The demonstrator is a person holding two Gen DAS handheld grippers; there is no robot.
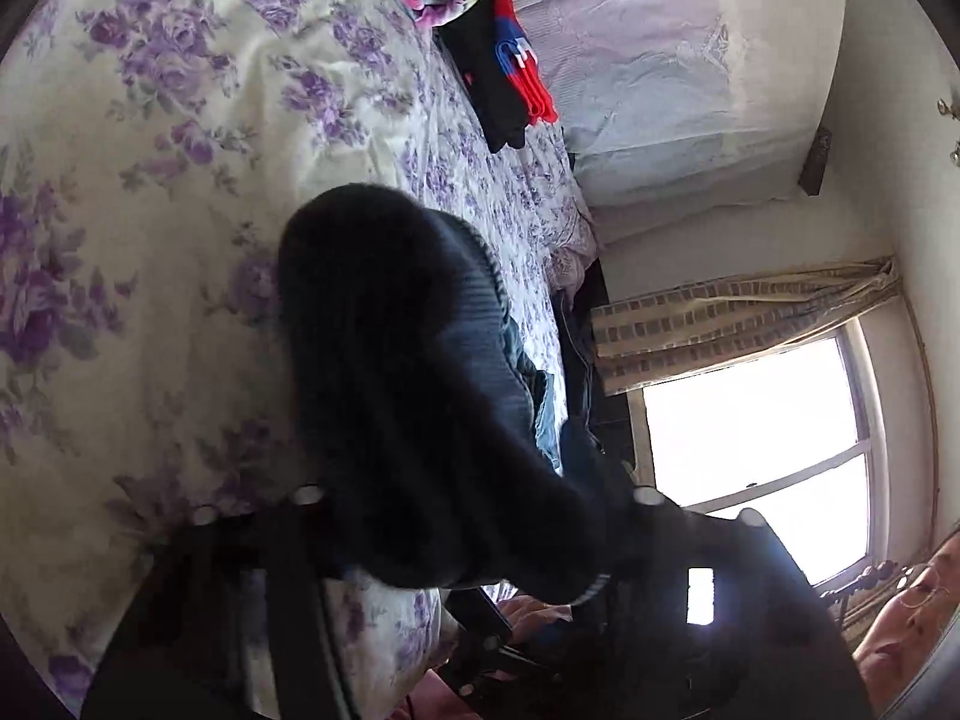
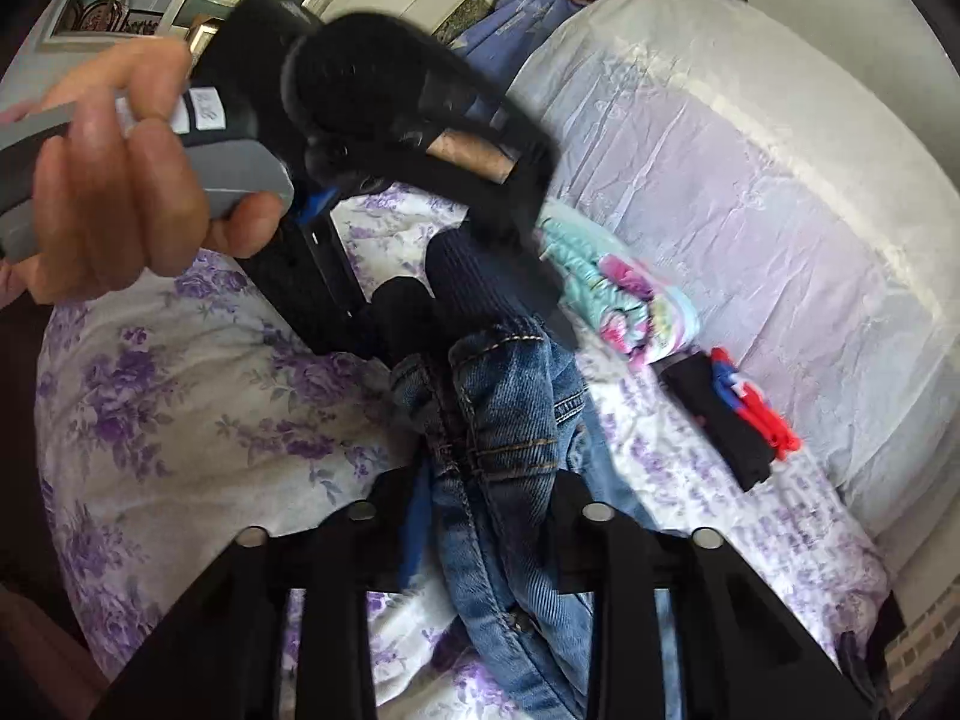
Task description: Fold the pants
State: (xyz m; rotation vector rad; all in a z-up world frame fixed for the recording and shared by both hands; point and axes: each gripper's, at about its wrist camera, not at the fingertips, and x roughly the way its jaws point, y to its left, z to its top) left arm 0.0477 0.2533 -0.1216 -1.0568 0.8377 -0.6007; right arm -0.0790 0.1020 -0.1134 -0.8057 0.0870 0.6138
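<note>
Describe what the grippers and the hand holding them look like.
Both grippers are black plastic with round silver bolts on the finger mounts: right gripper, left gripper. The left one has a grey handle, a white label and a blue part. The hand is bare.

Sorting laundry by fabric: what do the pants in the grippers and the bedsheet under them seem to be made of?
The pants look like blue denim: diagonal twill weave, faded patches, tan topstitched seams, plus a dark ribbed knit waistband. The bedsheet seems a thin matte woven cloth, maybe cotton, printed with purple flowers, softly creased.

pants (image 2: 498,420): blue denim, dark ribbed waistband | bedsheet (image 2: 180,420): cream, purple floral | folded garment (image 2: 738,420): black, red, blue
</note>
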